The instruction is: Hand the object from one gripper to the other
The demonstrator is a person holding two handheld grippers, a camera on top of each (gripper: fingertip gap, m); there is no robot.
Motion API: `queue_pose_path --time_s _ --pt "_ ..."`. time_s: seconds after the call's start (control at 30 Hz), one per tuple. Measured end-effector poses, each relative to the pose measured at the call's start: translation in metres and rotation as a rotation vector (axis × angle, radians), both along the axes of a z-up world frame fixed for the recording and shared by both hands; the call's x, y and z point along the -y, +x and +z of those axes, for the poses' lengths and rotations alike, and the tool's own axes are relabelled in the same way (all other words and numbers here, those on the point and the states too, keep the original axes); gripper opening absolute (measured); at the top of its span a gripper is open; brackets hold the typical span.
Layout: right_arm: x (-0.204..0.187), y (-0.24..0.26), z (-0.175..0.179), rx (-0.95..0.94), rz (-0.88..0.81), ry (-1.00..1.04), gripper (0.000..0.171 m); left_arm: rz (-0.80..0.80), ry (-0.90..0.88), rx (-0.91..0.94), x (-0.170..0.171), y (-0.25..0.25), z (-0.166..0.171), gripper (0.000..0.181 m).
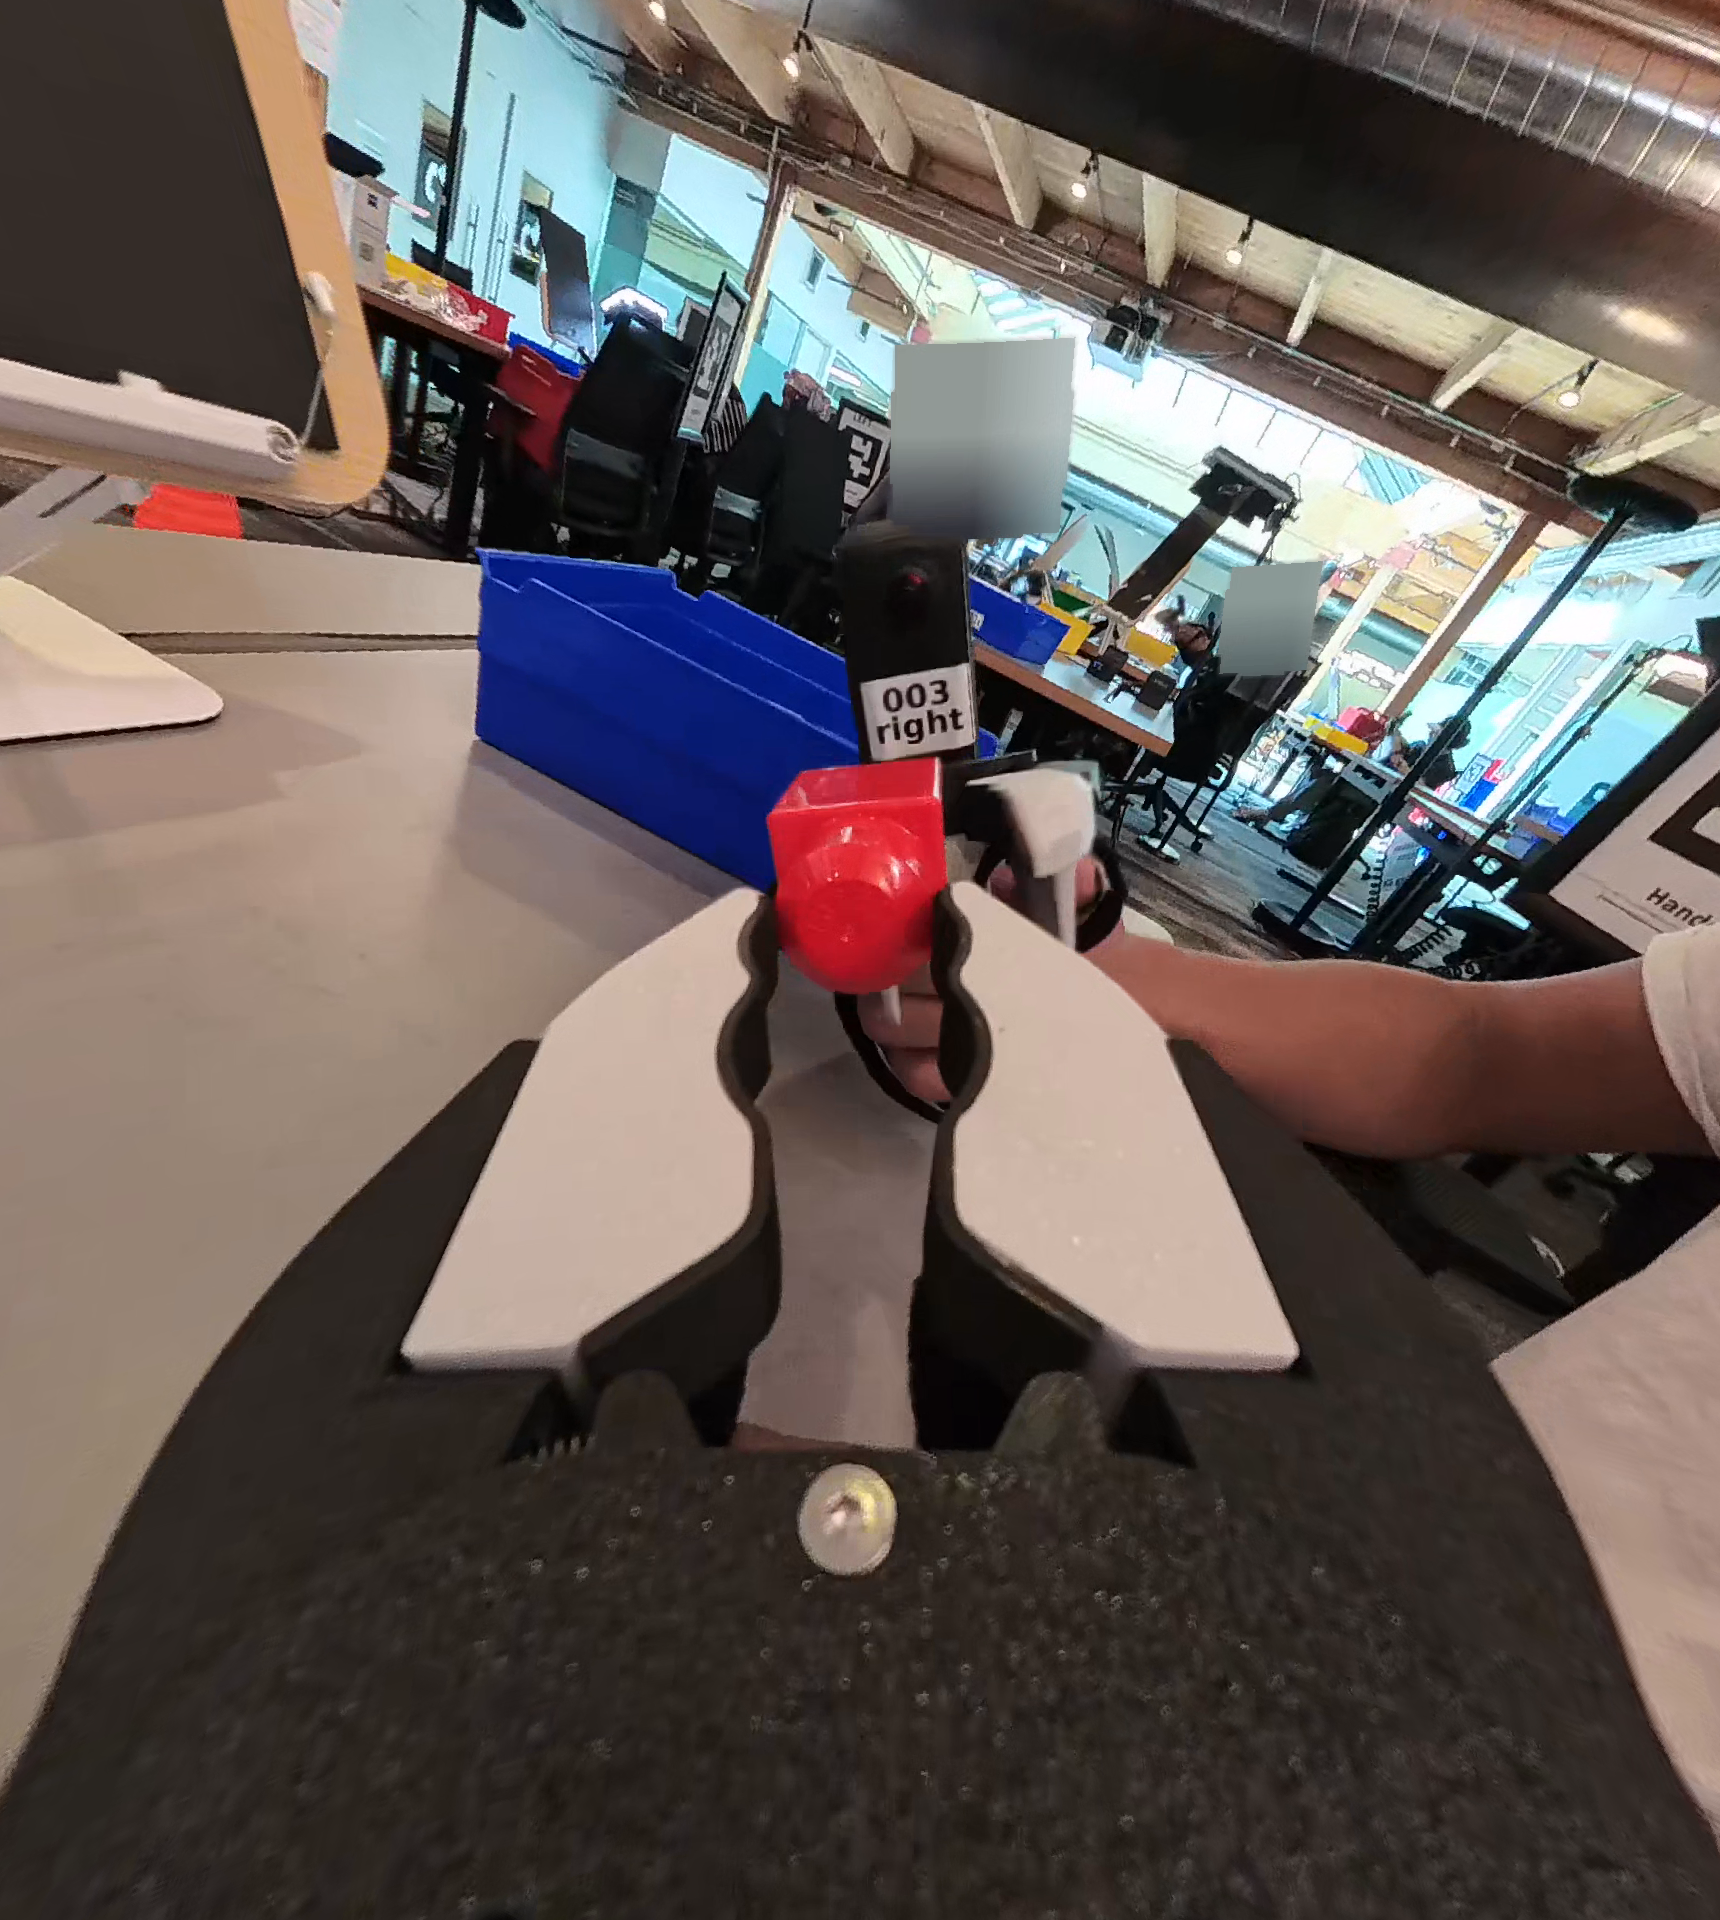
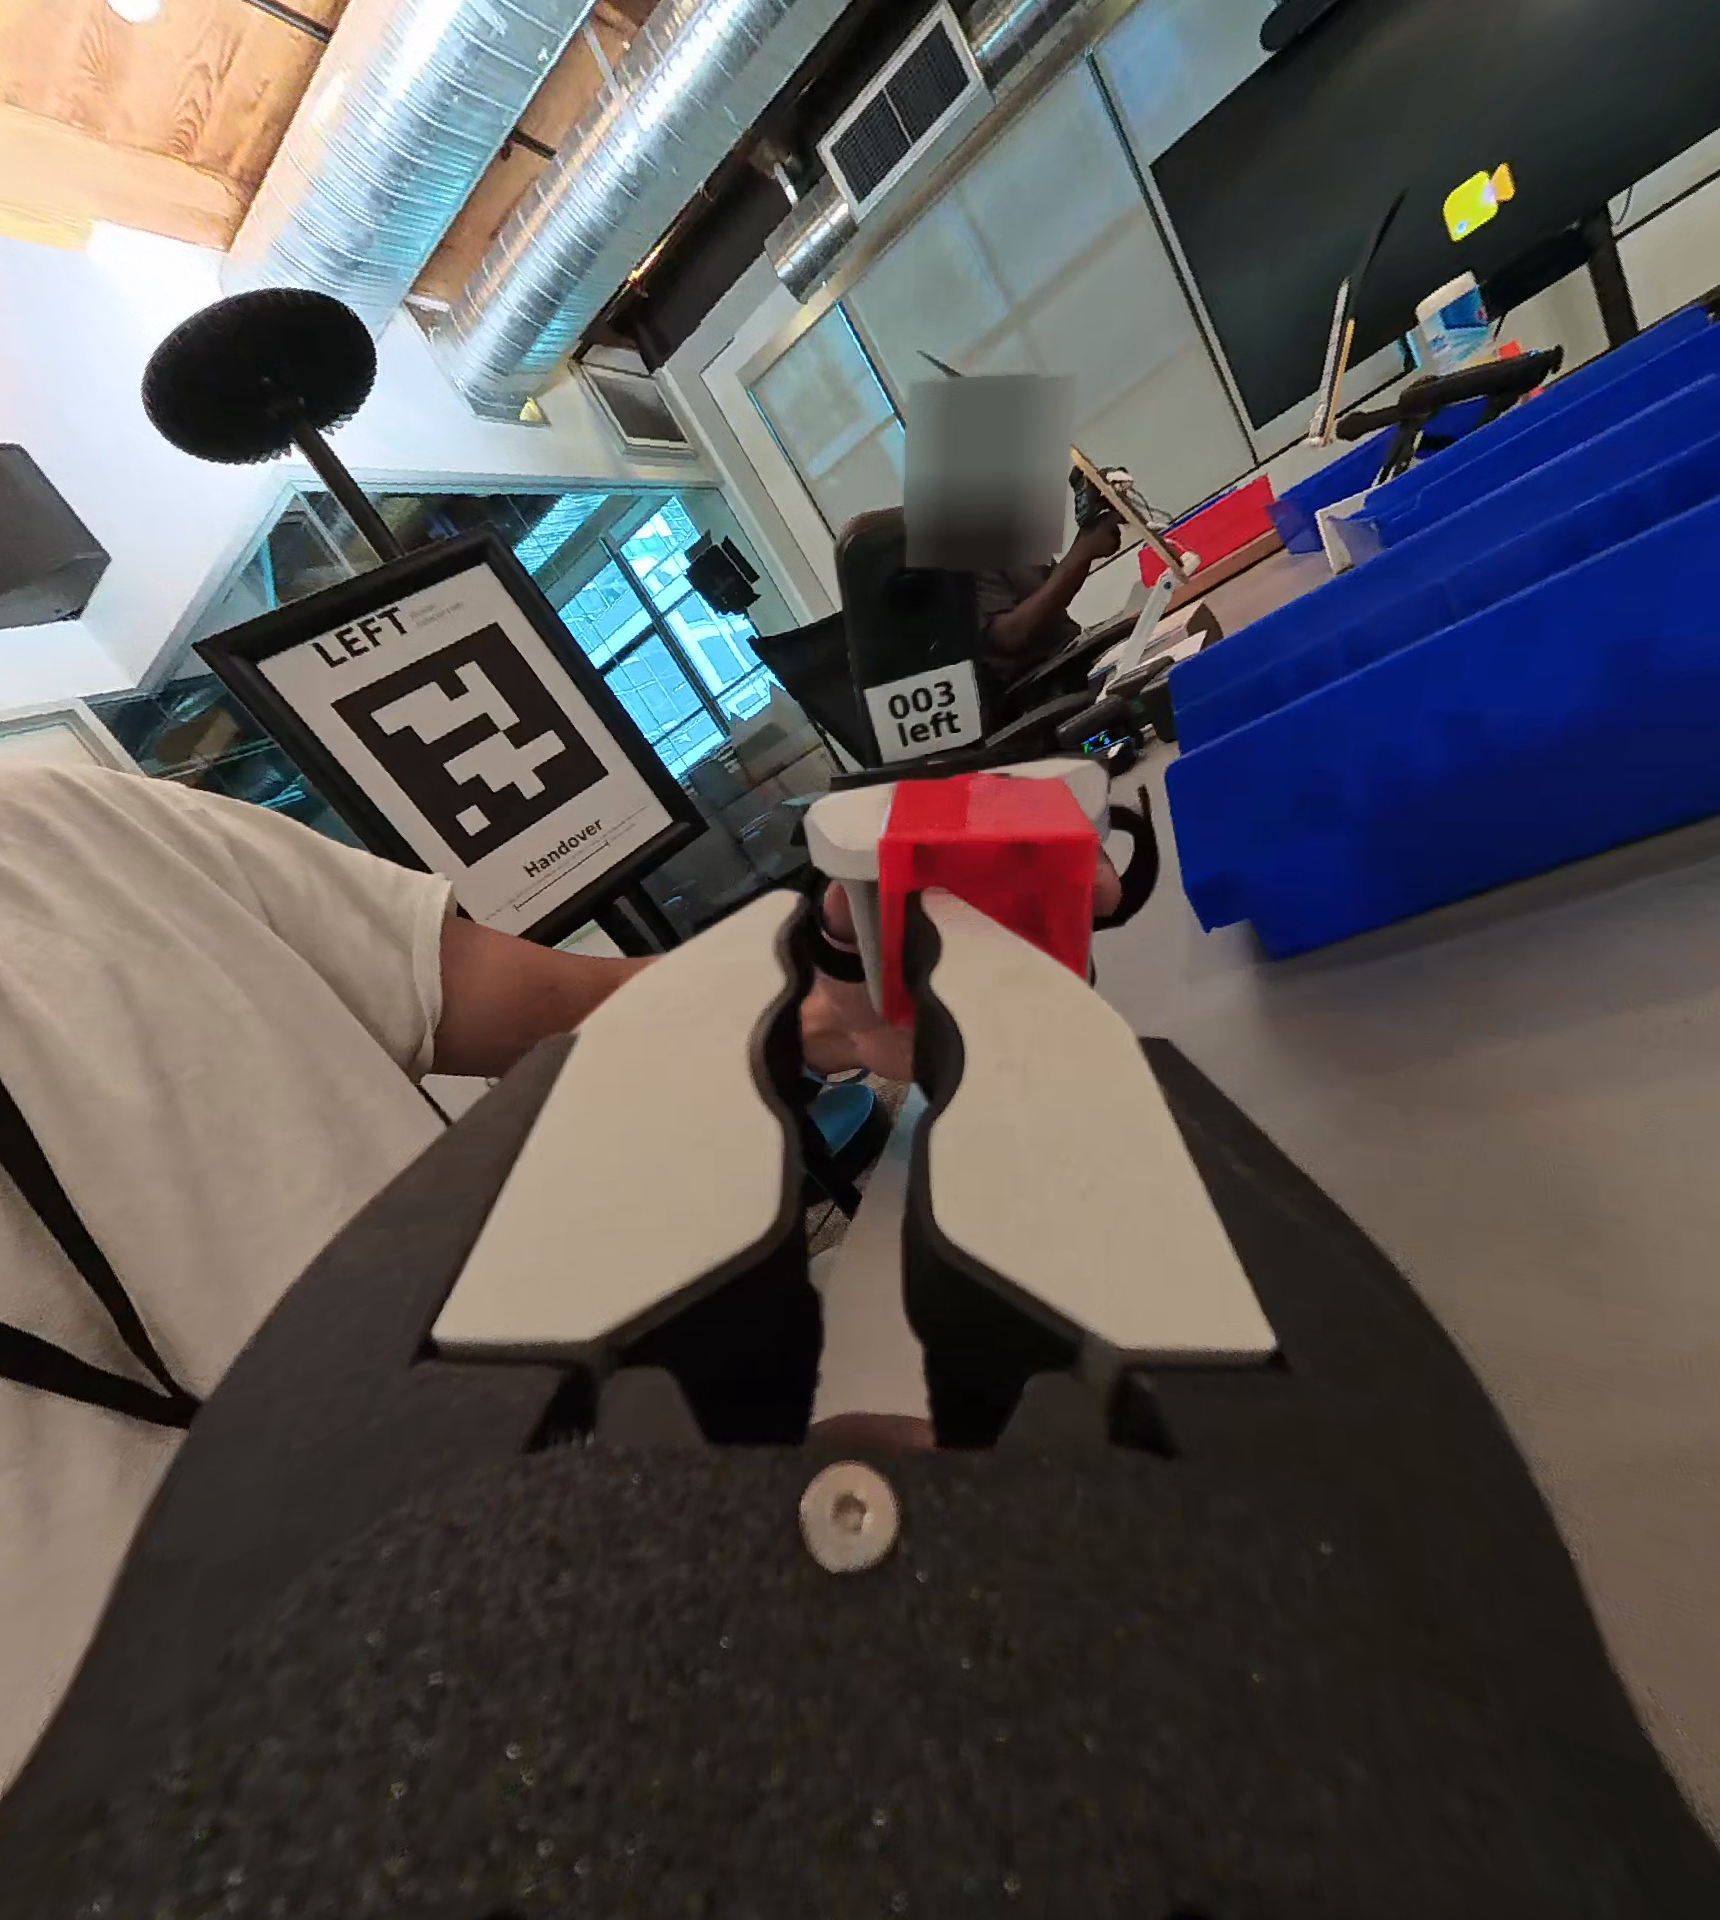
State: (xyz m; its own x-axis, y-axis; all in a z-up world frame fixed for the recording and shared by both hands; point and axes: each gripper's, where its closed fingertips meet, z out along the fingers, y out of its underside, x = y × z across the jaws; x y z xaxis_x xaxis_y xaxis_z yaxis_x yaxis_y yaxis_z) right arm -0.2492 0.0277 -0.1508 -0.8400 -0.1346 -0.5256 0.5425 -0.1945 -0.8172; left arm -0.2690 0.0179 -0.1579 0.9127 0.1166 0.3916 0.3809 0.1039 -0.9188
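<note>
Blue bins (image 1: 648, 675) sit on the grey table (image 1: 160, 935); a framed marker sign (image 2: 461, 727) stands beyond.

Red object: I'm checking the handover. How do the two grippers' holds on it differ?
Left gripper flanks the red object at its rounded end, fingers touching both sides. Right gripper meets its square end, mostly beside one finger; its grip is unclear. Both hover above the table.
</note>
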Motion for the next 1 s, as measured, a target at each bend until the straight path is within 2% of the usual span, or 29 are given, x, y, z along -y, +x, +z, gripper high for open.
queue_pose_path --time_s 0.07,0.27,0.37,0.43,0.57,0.67,0.73,0.8,0.87,1.0 --pt "-0.001 -0.004 -0.002 -0.017 -0.028 0.011 0.002 -0.011 0.002 -0.009 -0.003 0.004 -0.001 0.028" --pt "0.000 -0.011 -0.020 -0.111 -0.106 0.160 0.002 -0.010 -0.146 -0.061 -0.002 0.001 -0.030 0.029" --pt "-0.002 -0.018 -0.031 -0.247 -0.201 0.299 0.002 0.002 -0.251 -0.119 0.002 -0.001 -0.042 0.039" --pt "-0.006 -0.027 -0.047 -0.447 -0.309 0.507 0.001 0.058 -0.334 -0.171 0.005 -0.008 -0.045 0.042" --pt "-0.019 -0.049 -0.071 -1.021 -0.570 1.043 0.002 0.261 -0.556 -0.198 0.016 -0.030 -0.055 0.040" --pt "-0.013 -0.049 -0.077 -1.382 -0.685 1.283 0.001 0.322 -0.565 -0.167 0.011 -0.028 -0.047 0.029" --pt "-0.002 -0.043 -0.075 -1.480 -0.706 1.304 0.002 0.322 -0.574 -0.180 0.004 -0.022 -0.044 0.029" --pt "0.003 -0.040 -0.070 -1.489 -0.729 1.309 0.002 0.345 -0.572 -0.193 0.002 -0.021 -0.040 0.023" --pt "0.003 -0.040 -0.066 -1.507 -0.754 1.313 0.002 0.344 -0.541 -0.194 0.003 -0.020 -0.035 0.024" --pt "0.003 -0.039 -0.068 -1.549 -0.746 1.333 0.002 0.250 -0.460 -0.130 0.001 -0.013 -0.027 0.049"
